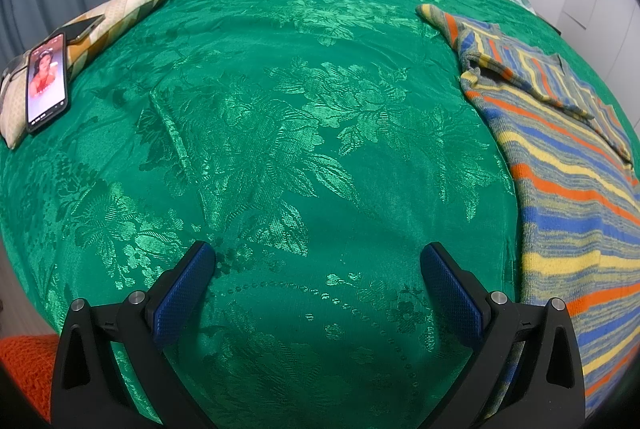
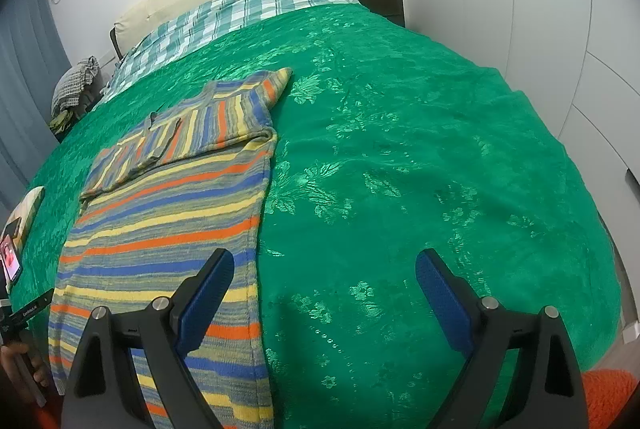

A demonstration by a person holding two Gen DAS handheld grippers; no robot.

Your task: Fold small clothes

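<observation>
Blue-padded jaws nearest lens, both tools gaping wide, nothing between pads: left gripper (image 1: 318, 283) over bare green bedspread (image 1: 280, 133), right gripper (image 2: 324, 293) straddling right edge of striped knit sweater (image 2: 168, 225). One sweater only, flat, mid-bed, sleeves folded across chest. Looks soft, floppy, light-ish, grippy knit, so probably pinch hem corners or side edge. Also one phone (image 1: 46, 81), far left on cushion (image 1: 116, 17).

No legible text; phone (image 1: 46, 81) screen shows picture only.
</observation>
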